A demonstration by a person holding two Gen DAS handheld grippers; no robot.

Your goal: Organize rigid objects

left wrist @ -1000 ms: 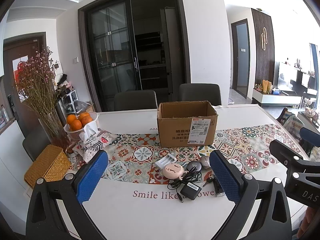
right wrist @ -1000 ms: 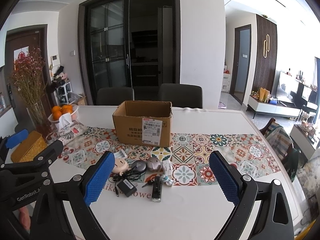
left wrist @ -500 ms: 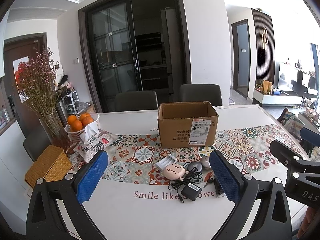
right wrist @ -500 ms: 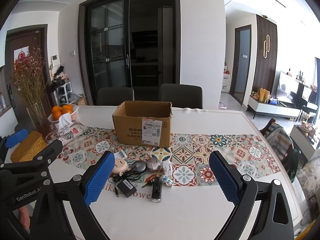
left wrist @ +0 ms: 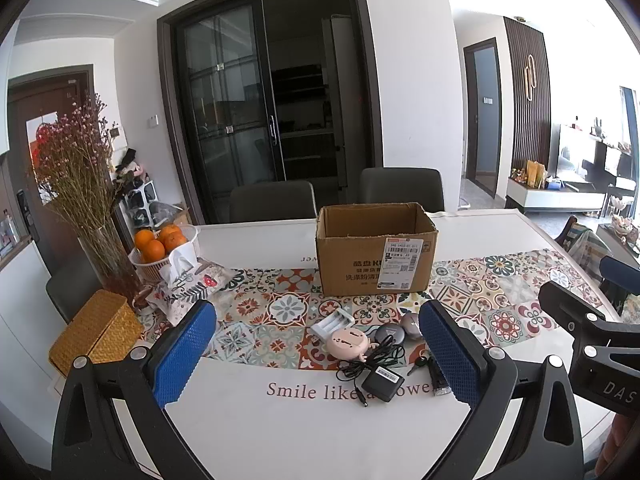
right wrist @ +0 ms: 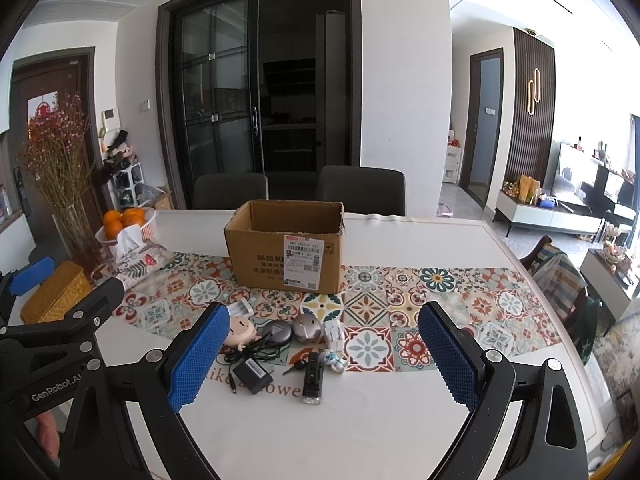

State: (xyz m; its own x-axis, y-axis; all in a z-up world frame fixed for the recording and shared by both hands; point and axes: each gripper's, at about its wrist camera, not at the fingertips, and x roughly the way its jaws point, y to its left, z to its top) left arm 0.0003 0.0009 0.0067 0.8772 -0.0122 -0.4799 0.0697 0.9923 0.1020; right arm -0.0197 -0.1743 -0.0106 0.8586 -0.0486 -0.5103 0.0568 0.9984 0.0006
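Sitting before both wide-spread tongs, left (left wrist: 318,354) and right (right wrist: 322,354): brown cardboard box (right wrist: 285,245) (top open, labelled).

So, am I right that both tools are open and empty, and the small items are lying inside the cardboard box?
Not quite: the small items lie on the table in front of the cardboard box, as the right wrist view shows. The left tool and right tool are indeed open and empty.

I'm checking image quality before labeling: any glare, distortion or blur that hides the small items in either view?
Left wrist: fisheye bends the door frame, the window at right is blown out, the black adapter is sharp. Right wrist: same bending, the cardboard box is crisp.
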